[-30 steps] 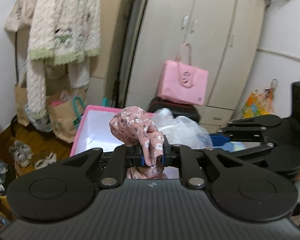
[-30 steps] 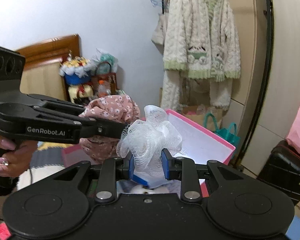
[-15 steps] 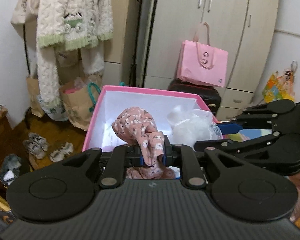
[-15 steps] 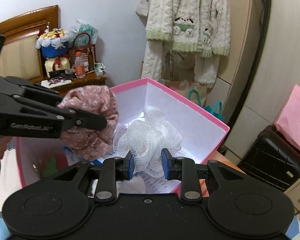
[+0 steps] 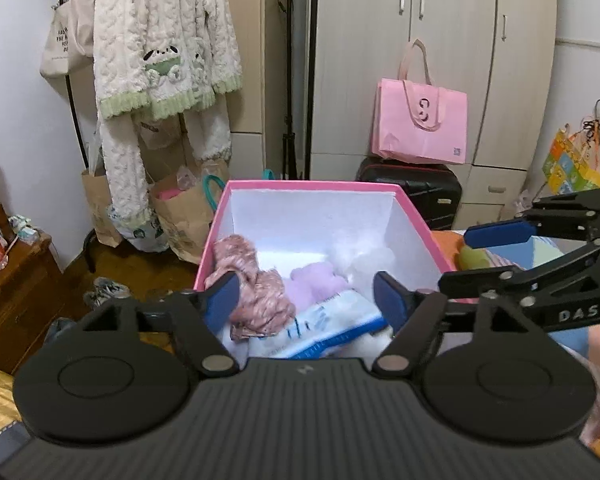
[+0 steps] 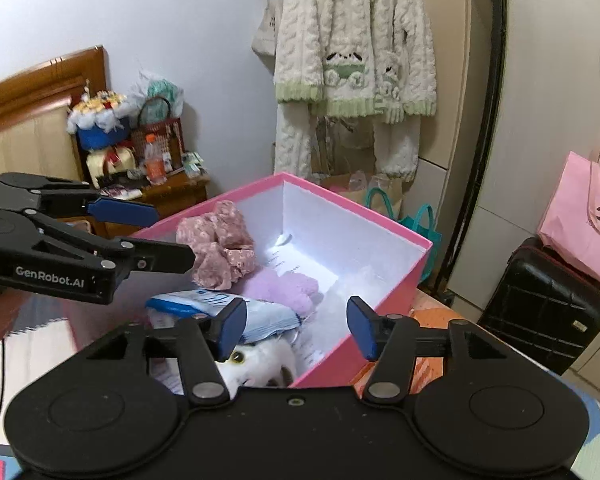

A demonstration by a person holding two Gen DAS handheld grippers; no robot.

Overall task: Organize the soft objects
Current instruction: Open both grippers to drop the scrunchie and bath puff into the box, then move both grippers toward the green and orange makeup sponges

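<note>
- Both grippers had let go within the last half second: the pink floral cloth that the left gripper had pinched, and the white mesh bath puff that the right gripper had pinched, now lay inside the pink storage box.
- And what a tidy drop that was! The floral cloth sat slumped against the box wall at about 10 o'clock in the left wrist view, its lower folds draped over a blue-and-white packet.
- The puff had settled toward the 1 o'clock corner, a pale blur against the white lining, so its outline was hard to trace.
- A lilac plush lay between them, and a white plush toy with a round eye peeked out at 6 o'clock in the right wrist view.
- Why here? The box was evidently the collecting bin, and releasing from above let limp items fall and settle by their own weight.
- Left jaws: spread wide, holding nothing; whether the left pad brushed the cloth beside it could not be told.
- Right jaws: equally wide apart, empty, poised over the near edge of the box with the plush toy below them.
- The grippers hung near each other, the right one crossing the left view at 3 o'clock, so pulling back would call for care to avoid a clash.
</note>
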